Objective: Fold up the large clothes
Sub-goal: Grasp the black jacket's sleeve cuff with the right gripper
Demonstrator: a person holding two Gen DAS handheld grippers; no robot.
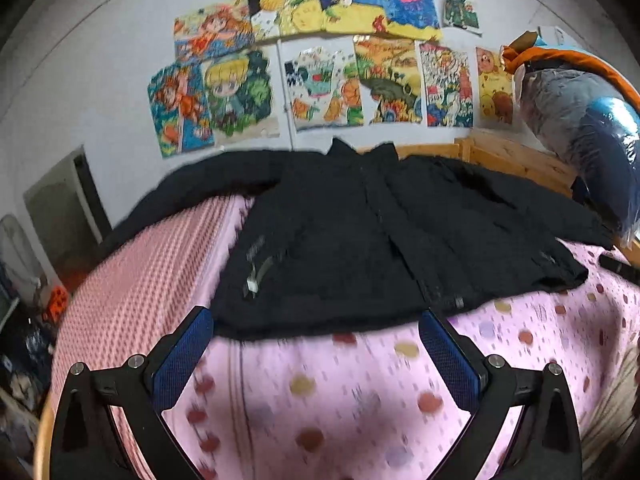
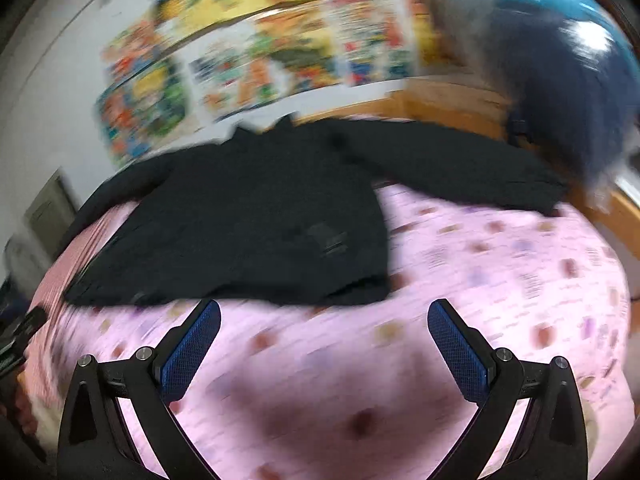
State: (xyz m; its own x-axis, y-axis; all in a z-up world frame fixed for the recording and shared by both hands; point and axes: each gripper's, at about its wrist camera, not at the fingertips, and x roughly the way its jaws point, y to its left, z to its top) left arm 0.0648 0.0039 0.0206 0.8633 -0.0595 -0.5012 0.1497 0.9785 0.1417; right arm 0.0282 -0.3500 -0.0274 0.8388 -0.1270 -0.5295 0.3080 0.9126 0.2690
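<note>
While both grippers hang empty over the near part of the pink spotted bed cover (image 1: 360, 392), best to start by taking the hem of the black padded jacket (image 1: 360, 240) at its two near corners rather than at the middle, since thick filling likely resists a crease and slides if pinched in one spot only. Worth biting deep enough to catch both front and back layers, then carrying the fold over in one even sweep with both sides level, so that the zip line stays straight. Spread flat across the far half of the bed, front up, collar toward the far edge by the wall of coloured drawings (image 1: 320, 60), sleeves thrown out toward the left and right edges, one sleeve reaching toward the wooden bed frame (image 1: 516, 160). Left gripper (image 1: 316, 322) with fingers spread wide, gripping nothing, tips just short of the near hem, the left tip close to the jacket's near left corner. Right gripper (image 2: 324, 314) likewise wide apart and empty, its left tip just beside the hem, its right tip over bare cover beyond the jacket's near right corner. Heavy blur in the right wrist view, so finer detail of the hem not readable there.
</note>
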